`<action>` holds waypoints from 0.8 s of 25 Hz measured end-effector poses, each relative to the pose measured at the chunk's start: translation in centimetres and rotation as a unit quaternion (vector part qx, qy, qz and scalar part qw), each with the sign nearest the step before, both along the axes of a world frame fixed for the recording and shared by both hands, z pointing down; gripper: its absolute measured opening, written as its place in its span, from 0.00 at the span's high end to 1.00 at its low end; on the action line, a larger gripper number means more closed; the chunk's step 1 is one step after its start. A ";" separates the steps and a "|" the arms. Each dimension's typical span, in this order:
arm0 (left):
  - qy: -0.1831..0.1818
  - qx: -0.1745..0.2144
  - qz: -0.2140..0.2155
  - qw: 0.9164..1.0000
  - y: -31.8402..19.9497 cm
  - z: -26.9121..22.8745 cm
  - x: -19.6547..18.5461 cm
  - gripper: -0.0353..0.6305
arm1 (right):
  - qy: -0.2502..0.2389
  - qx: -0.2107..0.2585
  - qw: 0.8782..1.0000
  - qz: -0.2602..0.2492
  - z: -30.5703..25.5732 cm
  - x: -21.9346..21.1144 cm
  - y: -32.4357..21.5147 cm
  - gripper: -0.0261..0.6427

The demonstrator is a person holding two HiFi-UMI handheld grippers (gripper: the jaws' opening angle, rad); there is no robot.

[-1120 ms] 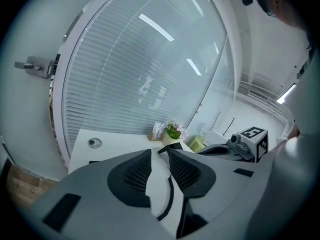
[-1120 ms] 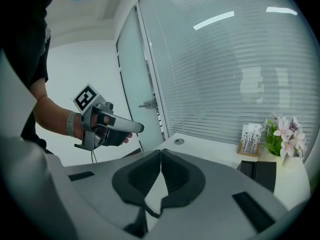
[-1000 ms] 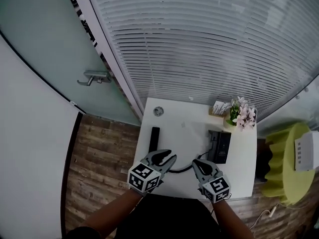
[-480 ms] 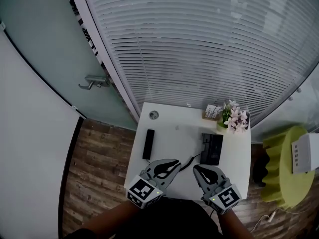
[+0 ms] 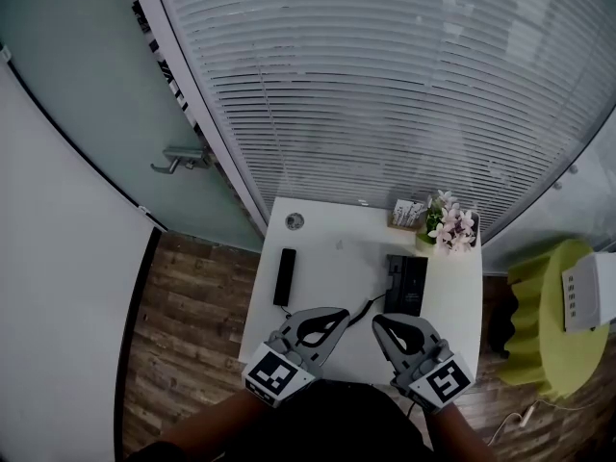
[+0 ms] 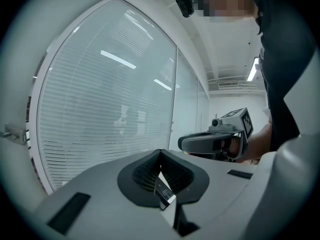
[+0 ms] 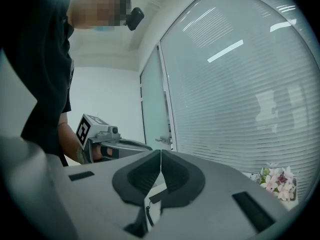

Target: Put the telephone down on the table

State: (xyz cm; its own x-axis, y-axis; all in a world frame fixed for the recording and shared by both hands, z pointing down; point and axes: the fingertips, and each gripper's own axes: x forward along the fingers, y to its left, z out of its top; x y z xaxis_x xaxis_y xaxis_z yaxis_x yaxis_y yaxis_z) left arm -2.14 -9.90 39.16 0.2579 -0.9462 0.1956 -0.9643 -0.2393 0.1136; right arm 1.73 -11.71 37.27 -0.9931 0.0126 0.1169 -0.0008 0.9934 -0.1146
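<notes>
The black telephone handset (image 5: 285, 276) lies flat near the left edge of the white table (image 5: 337, 258). The black phone base (image 5: 406, 285) sits at the right, and a dark cord (image 5: 362, 309) runs from it toward the table's near edge. Both grippers hang above that near edge, apart from the phone. My left gripper (image 5: 341, 313) has just been closing and is shut with nothing between its jaws (image 6: 160, 152). My right gripper (image 5: 376, 321) is shut and empty too (image 7: 161, 152). Each gripper view shows the other gripper level beside it.
Pink flowers in a pot (image 5: 449, 229) and a small card holder (image 5: 407, 214) stand at the table's back right, a round fitting (image 5: 295, 221) at its back left. A yellow-green stool (image 5: 544, 330) is on the right. Blinds and a glass door with a handle (image 5: 183, 157) lie behind.
Both grippers have risen and drawn back from the table toward the person. The left gripper's jaws have come together. The handset and base lie still.
</notes>
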 end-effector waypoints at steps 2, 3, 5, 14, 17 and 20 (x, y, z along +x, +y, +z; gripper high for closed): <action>-0.005 0.005 0.004 1.000 0.0 -0.2 0.1 0.93 | 0.000 0.001 1.000 0.003 0.0 0.1 0.1 0.93; -0.002 0.009 0.005 1.000 -0.1 -0.4 0.2 0.93 | 0.001 0.002 1.000 0.005 0.1 0.1 0.0 0.93; 0.012 0.019 0.001 1.000 -0.3 -0.6 0.3 0.93 | 0.000 0.004 1.000 0.009 0.1 0.1 -0.1 0.93; 0.010 0.018 0.008 1.000 -0.7 -0.5 0.4 0.93 | 0.001 0.011 1.000 0.012 0.2 -0.1 -0.3 0.93; 0.009 0.013 0.009 1.000 -0.7 -0.4 0.5 0.93 | 0.002 0.012 1.000 0.011 0.2 -0.2 -0.4 0.93; 0.006 0.009 0.015 1.000 -0.8 -0.3 0.7 0.93 | 0.002 0.010 1.000 0.010 0.3 -0.2 -0.5 0.93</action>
